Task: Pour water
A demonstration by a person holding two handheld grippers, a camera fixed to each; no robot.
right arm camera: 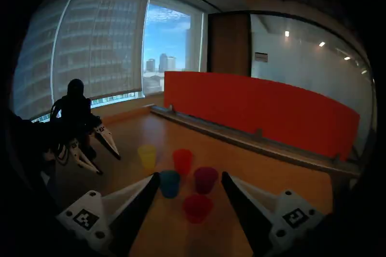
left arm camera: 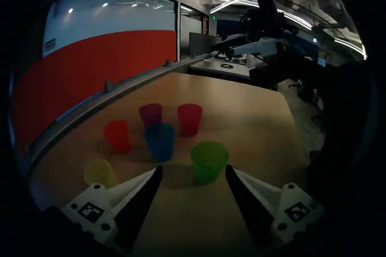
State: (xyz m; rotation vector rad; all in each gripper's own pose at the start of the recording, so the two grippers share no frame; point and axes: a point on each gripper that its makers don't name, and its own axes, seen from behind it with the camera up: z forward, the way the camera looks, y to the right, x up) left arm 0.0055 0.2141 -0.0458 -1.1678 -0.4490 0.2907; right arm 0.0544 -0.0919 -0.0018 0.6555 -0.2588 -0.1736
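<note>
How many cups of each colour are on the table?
yellow cup: 1
orange cup: 1
purple cup: 1
red cup: 1
blue cup: 1
green cup: 1
total: 6 cups

The pale wooden bench (left arm camera: 251,112) carries six plastic cups, all upright and grouped nearer the long edge that bears a grey rail (left arm camera: 96,100). The yellow cup (left arm camera: 99,172), orange-red cup (left arm camera: 117,135) and purple cup (left arm camera: 151,114) stand in a line along that edge. The red cup (left arm camera: 189,118) and blue cup (left arm camera: 159,141) stand just beside the purple one. The green cup (left arm camera: 208,160) is farthest from the rail.
</note>
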